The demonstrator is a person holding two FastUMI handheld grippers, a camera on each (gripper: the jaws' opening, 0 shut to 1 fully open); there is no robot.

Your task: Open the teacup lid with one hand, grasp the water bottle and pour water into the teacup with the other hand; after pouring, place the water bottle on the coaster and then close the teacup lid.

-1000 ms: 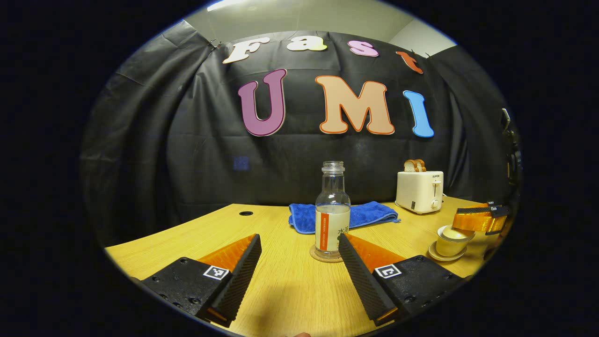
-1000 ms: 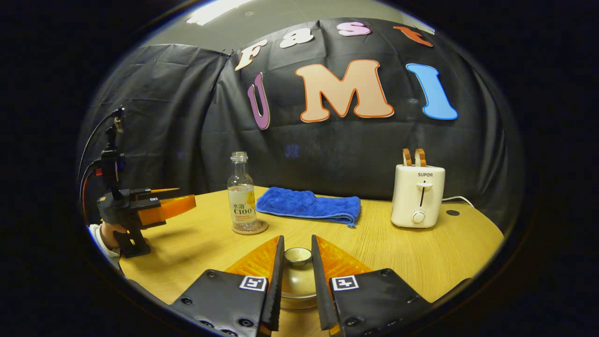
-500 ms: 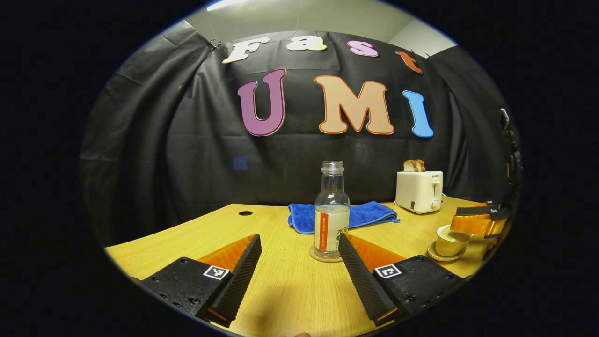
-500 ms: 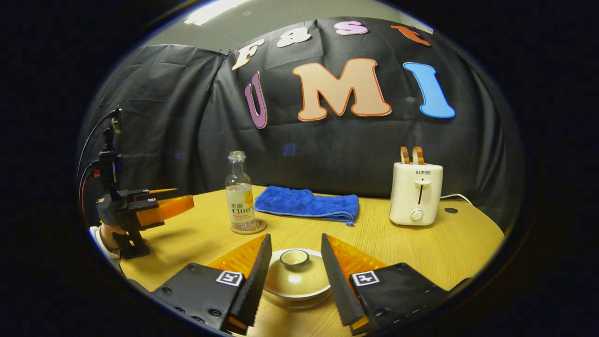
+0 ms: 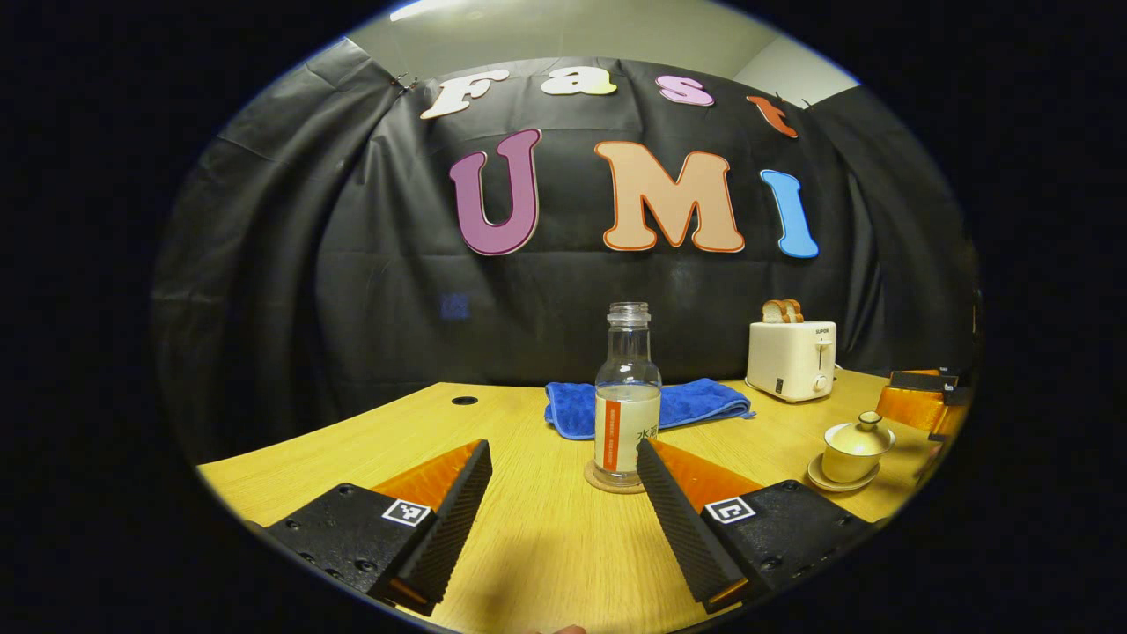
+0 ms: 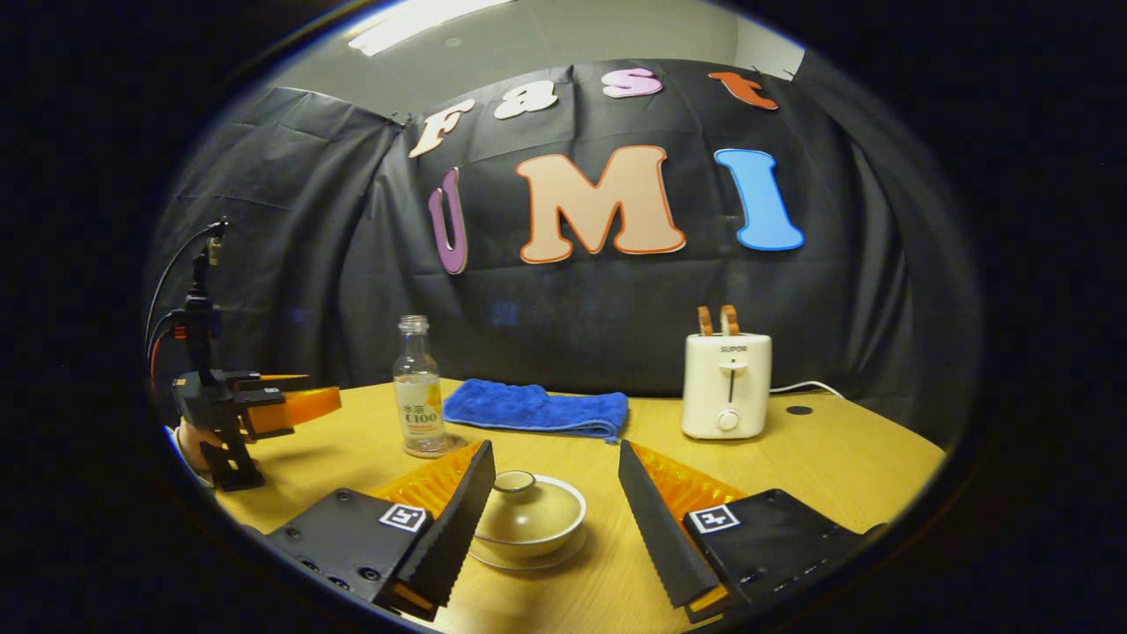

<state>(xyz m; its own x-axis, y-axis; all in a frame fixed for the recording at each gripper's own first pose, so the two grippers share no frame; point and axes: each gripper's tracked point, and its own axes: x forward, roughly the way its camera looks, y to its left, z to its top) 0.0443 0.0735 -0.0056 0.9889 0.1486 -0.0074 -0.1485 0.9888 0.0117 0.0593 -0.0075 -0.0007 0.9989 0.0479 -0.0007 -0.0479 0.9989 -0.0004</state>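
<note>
While your right hand-held gripper (image 6: 550,519) stands wide and empty just short of the lidded cream ceramic teacup (image 6: 528,519), the clear upright water bottle (image 5: 627,396) sits on its round coaster (image 5: 614,480) straight ahead of your wide-open left hand-held gripper (image 5: 563,515).

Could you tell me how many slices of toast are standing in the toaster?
2. Both slices of toast stand side by side in the slots on top of the white toaster, at the back right of the table, right of the blue towel.
</note>
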